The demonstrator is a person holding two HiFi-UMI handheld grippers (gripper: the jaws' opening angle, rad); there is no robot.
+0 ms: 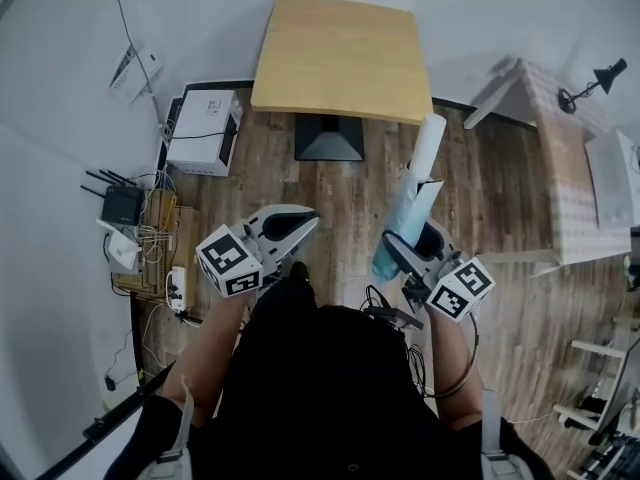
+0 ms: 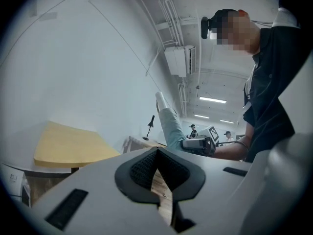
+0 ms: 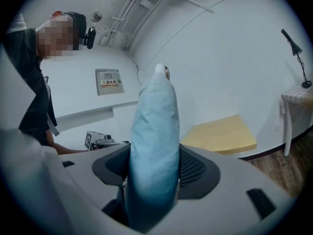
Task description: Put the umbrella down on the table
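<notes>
A person (image 1: 330, 388) stands short of the wooden table (image 1: 340, 58), the right gripper (image 1: 414, 250) clamped on a folded pale-blue umbrella (image 1: 408, 204) — its jaws pressed against the fabric on both sides, low on the bundle. The umbrella is in the air, on the person's side of the table. It tilts so that its white end leans toward the table's near right corner without reaching it; that slant looks meant to bring the long end over the tabletop first. The left gripper (image 1: 291, 224) hangs on the same side of the table, well apart from the umbrella. Its jaws are drawn together on nothing (only floorboards (image 2: 160, 187) show through the slit between the pads), and it seems to be kept clear as a spare. The set-down — the whole task — is not yet done.
</notes>
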